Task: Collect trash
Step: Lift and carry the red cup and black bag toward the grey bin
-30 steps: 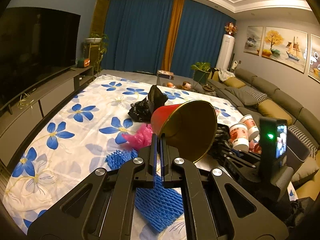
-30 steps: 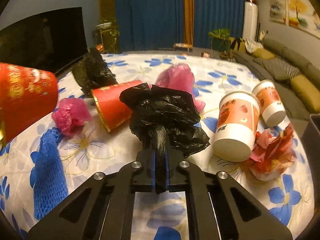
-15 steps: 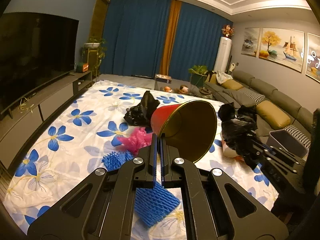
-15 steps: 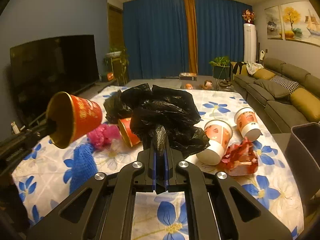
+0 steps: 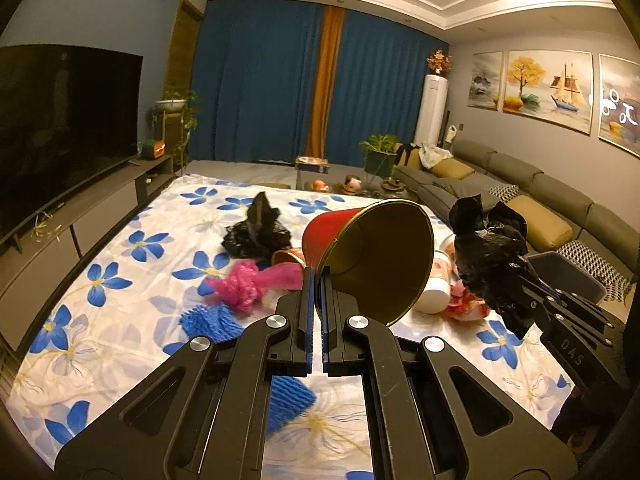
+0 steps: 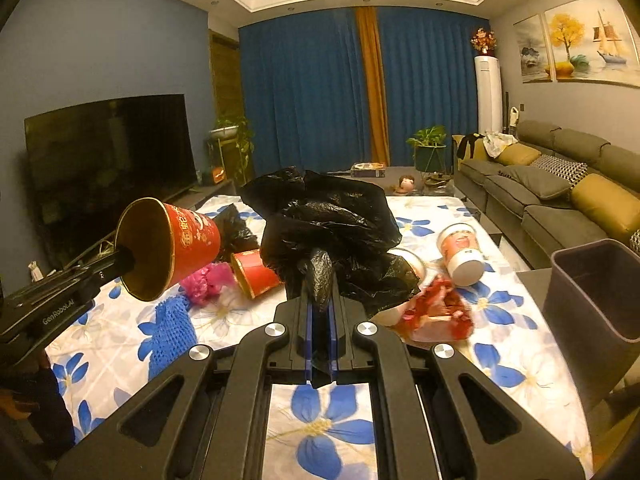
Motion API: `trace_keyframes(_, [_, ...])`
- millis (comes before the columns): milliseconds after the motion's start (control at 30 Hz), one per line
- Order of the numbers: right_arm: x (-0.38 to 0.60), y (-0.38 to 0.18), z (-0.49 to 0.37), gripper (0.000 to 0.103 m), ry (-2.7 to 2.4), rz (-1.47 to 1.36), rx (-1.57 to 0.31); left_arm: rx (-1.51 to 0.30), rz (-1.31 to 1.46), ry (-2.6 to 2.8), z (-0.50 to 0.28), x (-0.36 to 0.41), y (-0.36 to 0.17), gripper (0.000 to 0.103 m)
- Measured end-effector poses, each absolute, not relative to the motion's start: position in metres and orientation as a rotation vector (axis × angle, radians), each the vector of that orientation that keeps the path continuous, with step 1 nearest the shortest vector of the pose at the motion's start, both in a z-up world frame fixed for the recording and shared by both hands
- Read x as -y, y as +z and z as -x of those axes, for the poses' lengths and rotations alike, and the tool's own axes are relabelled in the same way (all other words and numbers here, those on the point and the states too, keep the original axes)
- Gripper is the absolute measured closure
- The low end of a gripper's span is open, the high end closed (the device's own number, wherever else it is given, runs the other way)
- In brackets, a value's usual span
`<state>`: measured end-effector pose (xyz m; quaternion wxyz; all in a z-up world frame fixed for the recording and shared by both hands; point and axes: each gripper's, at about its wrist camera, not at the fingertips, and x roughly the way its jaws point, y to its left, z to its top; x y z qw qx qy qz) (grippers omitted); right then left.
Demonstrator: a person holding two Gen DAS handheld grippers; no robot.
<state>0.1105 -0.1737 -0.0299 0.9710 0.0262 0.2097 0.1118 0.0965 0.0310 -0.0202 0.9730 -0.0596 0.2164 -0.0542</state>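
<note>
Living room, dim warm light; floral tablecloth (image 6: 328, 428) covered the table, TV far left, sofa right; going left to right: blue foam net (image 6: 170, 332) lay near left on the cloth, pink bag (image 6: 206, 282) just past it, a second red cup (image 6: 254, 274) on its side beside that; left gripper (image 5: 316, 280) had fingers clamped together on the rim of the red paper cup (image 5: 368, 256), cup held clear above the cloth, mouth facing near; risk: only a thin rim pinch, cup could pivot or slip out if swung fast; right gripper (image 6: 320, 300) had fingers shut on a twisted neck of the black plastic bag (image 6: 328, 232), bag bunched above the table; risk: slick film could slide out, or loose folds snag other litter; white cups (image 6: 460, 254) and red wrapper (image 6: 436, 312) lay right of centre; grey bin (image 6: 592, 292) stood at the right edge, open; judged risk: a drop missing the bin rim.
</note>
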Motion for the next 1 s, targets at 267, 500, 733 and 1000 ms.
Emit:
trace_keyframes(267, [0.207, -0.026, -0.098, 0.096, 0.182, -0.065, -0.406, -0.429, 0.090, -0.163, -0.097, 0.009, -0.016, 0.101])
trace_keyframes(500, [0.241, -0.023, -0.089, 0.096, 0.125, -0.082, -0.387, -0.413, 0.056, -0.234, -0.102, 0.055, -0.013, 0.101])
trace_keyframes(733, [0.276, -0.021, -0.084, 0.096, 0.061, -0.091, -0.373, -0.404, 0.026, -0.300, -0.108, 0.098, -0.012, 0.101])
trace_keyframes(1000, [0.316, -0.022, -0.078, 0.096, -0.017, -0.100, -0.357, -0.383, -0.003, -0.386, -0.114, 0.150, -0.010, 0.101])
